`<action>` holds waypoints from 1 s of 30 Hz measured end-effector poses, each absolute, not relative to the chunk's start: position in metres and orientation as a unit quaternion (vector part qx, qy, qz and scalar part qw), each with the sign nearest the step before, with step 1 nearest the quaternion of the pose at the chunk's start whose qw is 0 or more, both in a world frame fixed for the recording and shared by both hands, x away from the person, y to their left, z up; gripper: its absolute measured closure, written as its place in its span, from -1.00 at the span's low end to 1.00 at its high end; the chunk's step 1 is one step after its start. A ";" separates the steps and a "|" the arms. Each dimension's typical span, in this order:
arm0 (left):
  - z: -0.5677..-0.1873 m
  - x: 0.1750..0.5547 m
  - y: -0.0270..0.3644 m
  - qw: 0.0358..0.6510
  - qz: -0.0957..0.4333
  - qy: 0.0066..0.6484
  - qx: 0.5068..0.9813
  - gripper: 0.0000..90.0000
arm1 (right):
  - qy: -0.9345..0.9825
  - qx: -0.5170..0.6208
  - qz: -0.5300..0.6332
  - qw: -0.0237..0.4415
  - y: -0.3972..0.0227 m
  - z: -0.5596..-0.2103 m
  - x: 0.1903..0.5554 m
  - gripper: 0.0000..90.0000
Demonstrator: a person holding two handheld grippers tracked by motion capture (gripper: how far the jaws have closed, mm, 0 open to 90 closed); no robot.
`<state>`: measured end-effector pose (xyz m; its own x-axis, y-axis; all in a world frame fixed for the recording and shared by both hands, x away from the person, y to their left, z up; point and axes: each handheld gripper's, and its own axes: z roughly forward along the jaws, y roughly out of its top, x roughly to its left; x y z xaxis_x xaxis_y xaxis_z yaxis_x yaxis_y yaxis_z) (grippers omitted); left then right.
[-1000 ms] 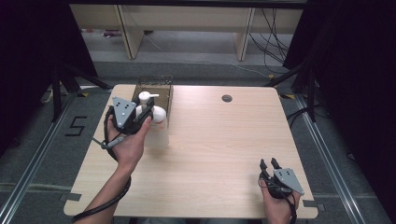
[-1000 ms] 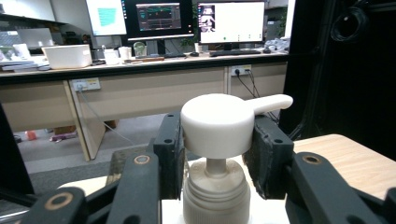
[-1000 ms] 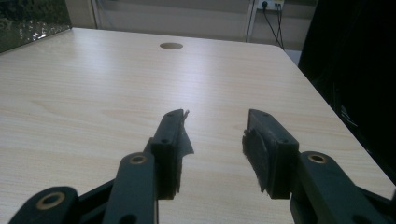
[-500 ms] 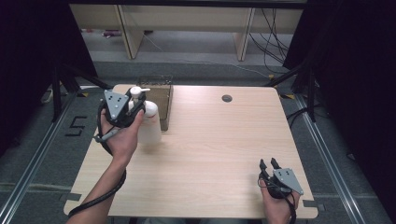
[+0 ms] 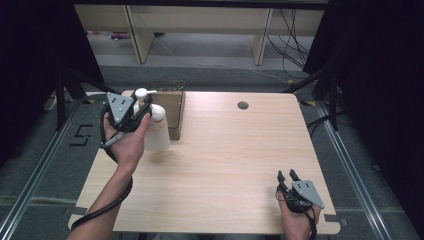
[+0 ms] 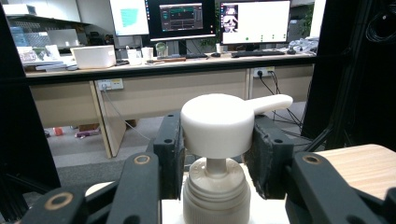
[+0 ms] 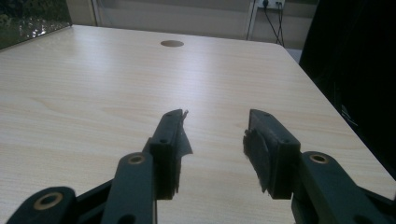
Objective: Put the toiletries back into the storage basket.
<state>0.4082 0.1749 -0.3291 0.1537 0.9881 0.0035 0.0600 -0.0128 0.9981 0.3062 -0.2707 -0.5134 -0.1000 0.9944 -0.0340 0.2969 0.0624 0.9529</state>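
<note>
Left gripper (image 5: 142, 111) clamping the white pump bottle (image 5: 156, 131) by its pump head (image 6: 217, 124) (jaws pressed on both sides), holding it upright beside the brown box (image 5: 171, 109). Right gripper (image 5: 287, 176) resting near the table (image 5: 235, 150) corner, jaws gaping apart, gripping nothing.

Pale wooden table (image 5: 225, 165), brown box (image 5: 170, 106) on it

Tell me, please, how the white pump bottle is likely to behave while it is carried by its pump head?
The white pump bottle looks like rigid plastic, so it should keep its shape. The left hand-held gripper clamps the pump head, which sits on a thin stem, so the head might sink or swivel. Tall and narrow, it may tip if set down carelessly beside the brown box.
</note>
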 end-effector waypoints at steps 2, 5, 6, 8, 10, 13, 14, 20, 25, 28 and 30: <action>-0.327 0.409 0.176 0.521 0.448 0.472 0.552 0.32 | 0.604 0.534 0.431 0.406 -0.270 -0.514 0.306 0.26; -0.325 0.409 0.177 0.522 0.448 0.474 0.549 0.32 | 0.605 0.533 0.429 0.406 -0.271 -0.514 0.306 0.26; -0.325 0.410 0.177 0.523 0.448 0.475 0.548 0.32 | 0.605 0.533 0.429 0.406 -0.271 -0.514 0.306 0.26; -0.323 0.410 0.178 0.523 0.450 0.474 0.547 0.32 | 0.607 0.534 0.427 0.405 -0.271 -0.513 0.306 0.26; -0.322 0.411 0.178 0.522 0.451 0.474 0.547 0.32 | 0.607 0.534 0.427 0.405 -0.271 -0.513 0.306 0.26; -0.320 0.412 0.178 0.524 0.451 0.473 0.546 0.32 | 0.604 0.536 0.430 0.404 -0.271 -0.513 0.306 0.26; -0.320 0.412 0.178 0.524 0.451 0.473 0.546 0.32 | 0.605 0.536 0.428 0.404 -0.271 -0.513 0.306 0.26; -0.317 0.414 0.179 0.525 0.453 0.473 0.544 0.32 | 0.604 0.535 0.430 0.405 -0.271 -0.514 0.306 0.25; -0.314 0.416 0.180 0.524 0.455 0.472 0.543 0.32 | 0.603 0.537 0.429 0.404 -0.271 -0.514 0.306 0.25; -0.313 0.417 0.181 0.524 0.456 0.473 0.542 0.32 | 0.605 0.536 0.432 0.401 -0.270 -0.514 0.307 0.25; -0.312 0.417 0.181 0.525 0.457 0.473 0.540 0.32 | 0.604 0.536 0.431 0.403 -0.270 -0.514 0.307 0.24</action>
<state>0.4172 0.1808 -0.3116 0.1348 0.9909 -0.0029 0.0323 -0.0015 0.9995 0.3068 -0.2701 -0.5143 -0.1004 0.9947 -0.0236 0.3006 0.0530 0.9523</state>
